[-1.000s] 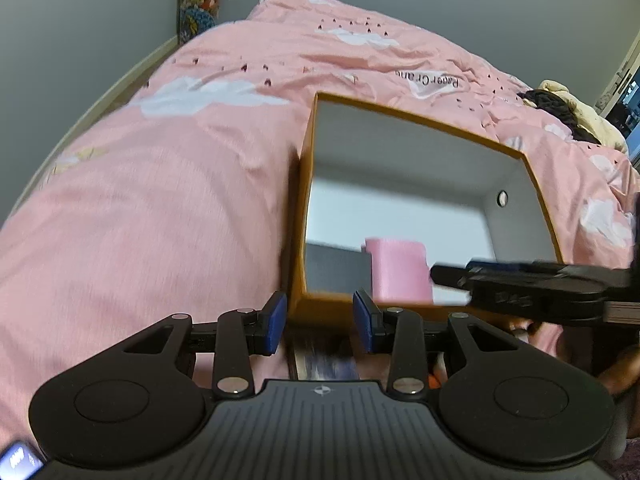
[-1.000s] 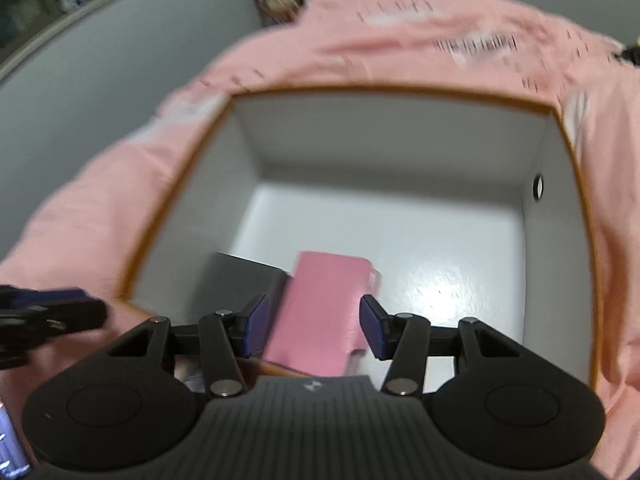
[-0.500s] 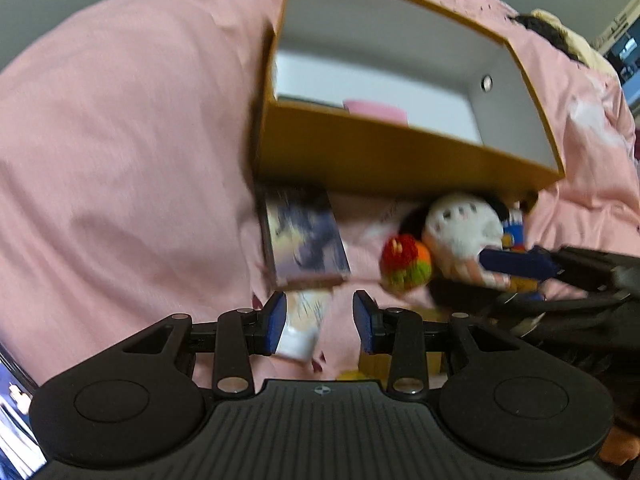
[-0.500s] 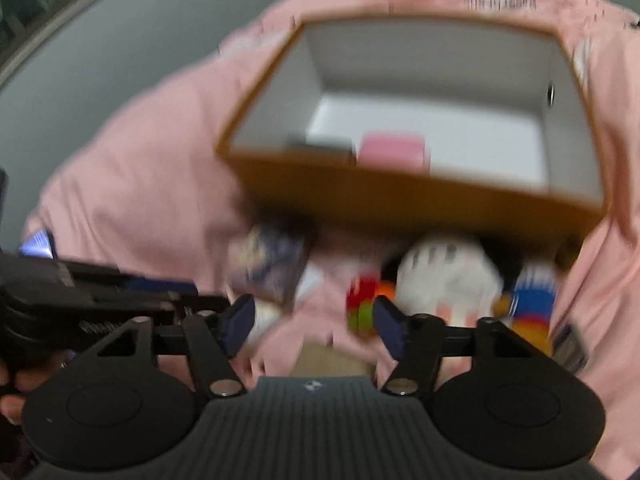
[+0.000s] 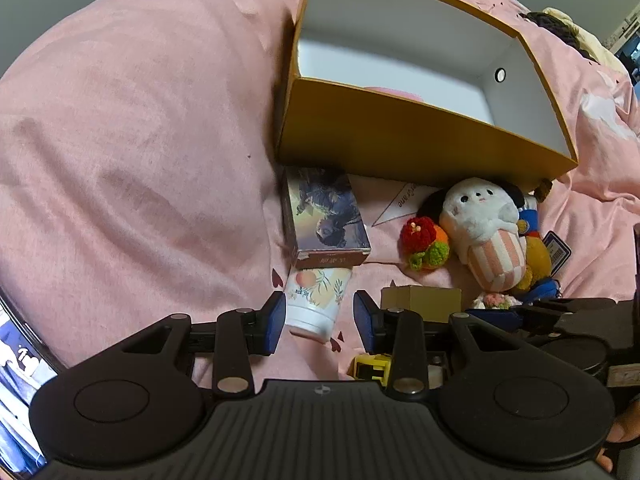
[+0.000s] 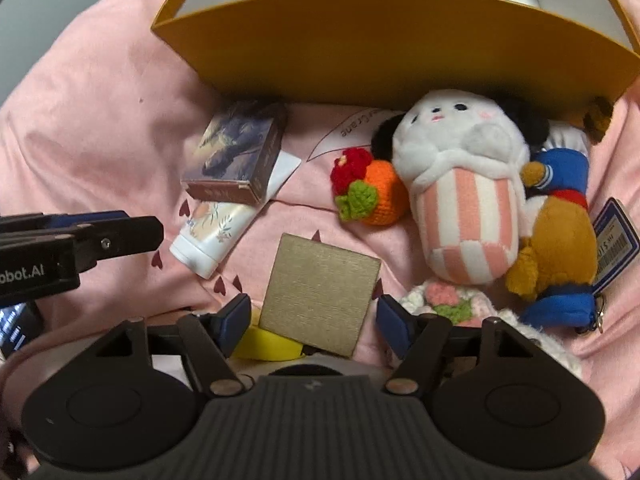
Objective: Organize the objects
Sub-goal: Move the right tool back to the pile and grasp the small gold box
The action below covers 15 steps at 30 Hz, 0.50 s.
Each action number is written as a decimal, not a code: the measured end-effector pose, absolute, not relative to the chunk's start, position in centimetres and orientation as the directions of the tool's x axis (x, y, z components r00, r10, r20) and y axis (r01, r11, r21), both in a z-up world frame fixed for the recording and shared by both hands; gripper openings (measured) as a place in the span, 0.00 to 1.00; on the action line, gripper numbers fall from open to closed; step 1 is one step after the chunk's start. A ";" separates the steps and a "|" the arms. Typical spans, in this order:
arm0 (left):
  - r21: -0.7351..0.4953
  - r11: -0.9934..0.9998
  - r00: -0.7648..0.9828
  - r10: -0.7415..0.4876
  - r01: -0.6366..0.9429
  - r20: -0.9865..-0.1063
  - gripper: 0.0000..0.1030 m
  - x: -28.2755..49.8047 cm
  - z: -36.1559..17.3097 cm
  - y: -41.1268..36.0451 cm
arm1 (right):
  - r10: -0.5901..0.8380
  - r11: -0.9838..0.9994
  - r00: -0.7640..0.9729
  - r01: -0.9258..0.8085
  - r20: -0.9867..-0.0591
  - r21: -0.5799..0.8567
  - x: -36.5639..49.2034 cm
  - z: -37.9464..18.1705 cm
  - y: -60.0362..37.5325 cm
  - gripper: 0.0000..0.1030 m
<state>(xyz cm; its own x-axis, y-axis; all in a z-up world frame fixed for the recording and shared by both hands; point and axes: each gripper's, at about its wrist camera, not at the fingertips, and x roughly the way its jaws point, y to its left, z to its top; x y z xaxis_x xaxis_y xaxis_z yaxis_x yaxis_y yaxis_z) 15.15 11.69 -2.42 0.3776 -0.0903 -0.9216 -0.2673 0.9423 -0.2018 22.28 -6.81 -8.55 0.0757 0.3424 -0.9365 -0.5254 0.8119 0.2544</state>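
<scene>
Now my left gripper (image 5: 320, 316) hangs low over the pink bedspread (image 5: 140, 140) with its jaws apart, the white floral tube (image 5: 316, 300) lying between the blue pads but touched by neither that I can see. My right gripper (image 6: 314, 320) is likewise spread wide, framing a tan square box (image 6: 320, 292) that sits tilted over something yellow (image 6: 268, 346) (a small toy or tape, I cannot tell which). Ahead of both stands the orange box (image 5: 400, 148), white inside, with a pink item (image 5: 394, 92) just peeking over its near wall. Against that wall lie the picture-covered carton (image 5: 326, 216), its end resting on the tube's flat tail, then a crocheted red-and-orange fruit (image 6: 366, 188), a white plush in a pink-striped cup (image 6: 460, 192), and a brown plush in blue clothes (image 6: 556, 224) with a barcode tag (image 6: 614, 248). A crocheted flower piece (image 6: 448, 300) sits just beside my right pad.
</scene>
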 end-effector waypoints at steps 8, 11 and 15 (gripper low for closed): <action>-0.208 0.945 0.377 -0.102 -0.252 -0.921 0.42 15.3 -2.7 11.2 | 0.276 0.813 0.059 -0.546 -0.959 0.201 21.3 -10.6 -5.0 0.65; -0.209 0.941 0.374 -0.100 -0.265 -0.922 0.42 15.3 -2.7 11.5 | 0.307 0.818 0.057 -0.526 -0.950 0.232 21.5 -10.0 -5.7 0.65; -0.209 0.941 0.373 -0.100 -0.264 -0.922 0.42 15.4 -2.8 11.5 | 0.326 0.798 0.108 -0.565 -0.939 0.212 21.0 -8.2 -5.9 0.64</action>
<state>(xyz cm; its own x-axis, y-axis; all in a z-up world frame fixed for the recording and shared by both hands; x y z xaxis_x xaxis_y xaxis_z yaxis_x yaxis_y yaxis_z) 15.37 11.50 -2.83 0.3731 -0.1004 -0.9223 -0.2642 0.9415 -0.2094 20.97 -5.92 -8.20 0.1080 0.3259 -0.9392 -0.5647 0.7976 0.2119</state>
